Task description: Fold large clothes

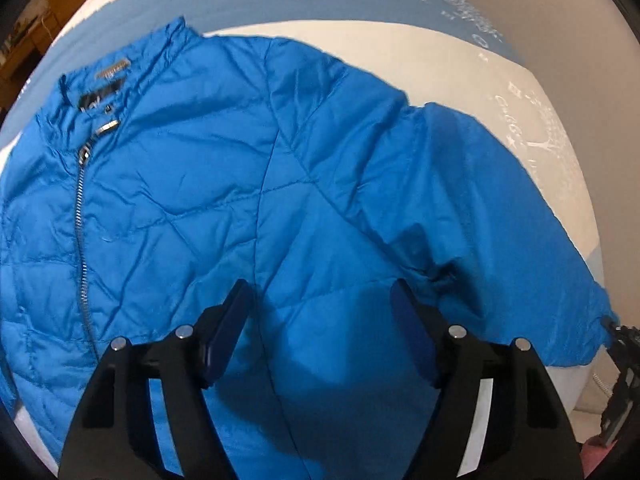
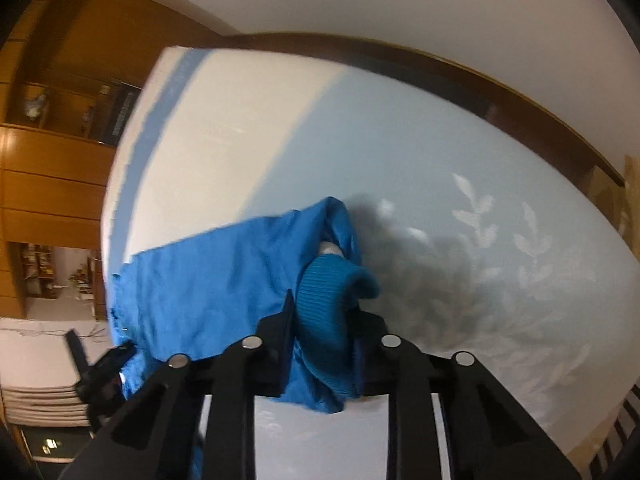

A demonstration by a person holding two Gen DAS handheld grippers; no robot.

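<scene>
1. Bedding in white and pale blue bands covers the bed (image 1: 460, 48); faint leaf prints mark it in the right view, and white lettering in the left view is too small to read.
2. Left tongs (image 1: 320, 320) hang spread above the jacket (image 1: 240, 180), their dark blue pads apart with nothing between them; the black frame cuts off the jacket's lower part.
3. Right tongs (image 2: 322, 344) are pressed on the ribbed knit cuff (image 2: 332, 300), which bulges up between the pads and curls over at its tip.
4. That jacket lies flat on the bed, front up: bright blue, shiny, quilted in slanted seams and finely creased.
5. Its metal zip (image 1: 82, 240) runs up to the collar (image 1: 120, 68); the label there is blurred.
6. One sleeve (image 1: 500, 208) stretches to the bed's edge, where the right tongs show as a dark shape, half cut off.
7. Beyond the bed, the right view shows wooden cabinets (image 2: 52, 160) and a white wall (image 2: 400, 0), both blurred.
</scene>
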